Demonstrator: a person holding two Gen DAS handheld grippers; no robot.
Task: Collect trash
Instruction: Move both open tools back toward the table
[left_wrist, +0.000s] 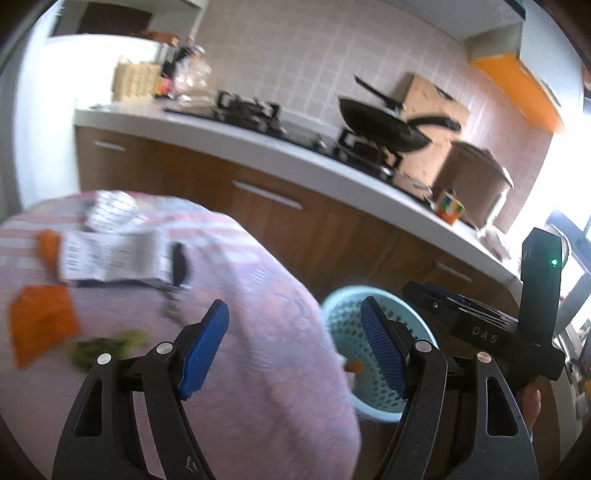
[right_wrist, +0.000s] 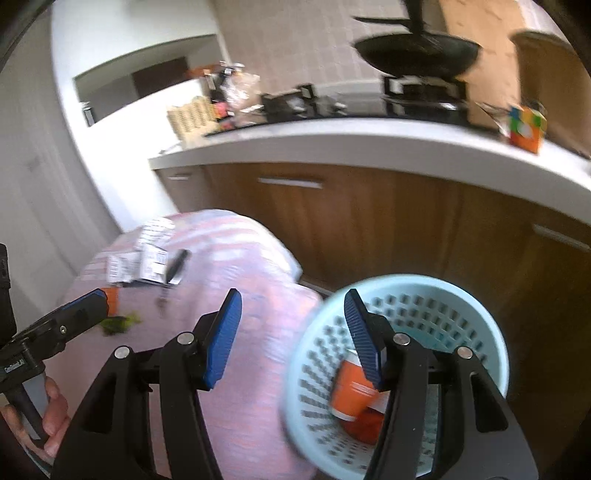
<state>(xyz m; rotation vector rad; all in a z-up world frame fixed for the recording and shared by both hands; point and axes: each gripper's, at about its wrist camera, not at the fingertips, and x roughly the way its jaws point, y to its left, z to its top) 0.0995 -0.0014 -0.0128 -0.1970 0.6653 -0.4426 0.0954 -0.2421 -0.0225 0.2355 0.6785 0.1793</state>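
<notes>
A light blue perforated waste basket (right_wrist: 476, 321) stands on the floor right of the table and holds an orange cup (right_wrist: 351, 387); it also shows in the left wrist view (left_wrist: 340, 306). My right gripper (right_wrist: 291, 336) is open and empty above the table edge and basket rim. My left gripper (left_wrist: 295, 343) is open and empty over the pink tablecloth (left_wrist: 258, 295). On the table lie orange wrappers (left_wrist: 40, 325), green scraps (left_wrist: 107, 347), printed white packaging (left_wrist: 107, 254) and a black pen-like item (left_wrist: 179, 262).
A white kitchen counter (left_wrist: 295, 162) with wooden cabinets runs behind, bearing a gas stove, a black wok (left_wrist: 380, 125), a colourful cube (left_wrist: 448, 208) and a brown pot (left_wrist: 476, 181). The right gripper's body (left_wrist: 480, 325) shows in the left wrist view.
</notes>
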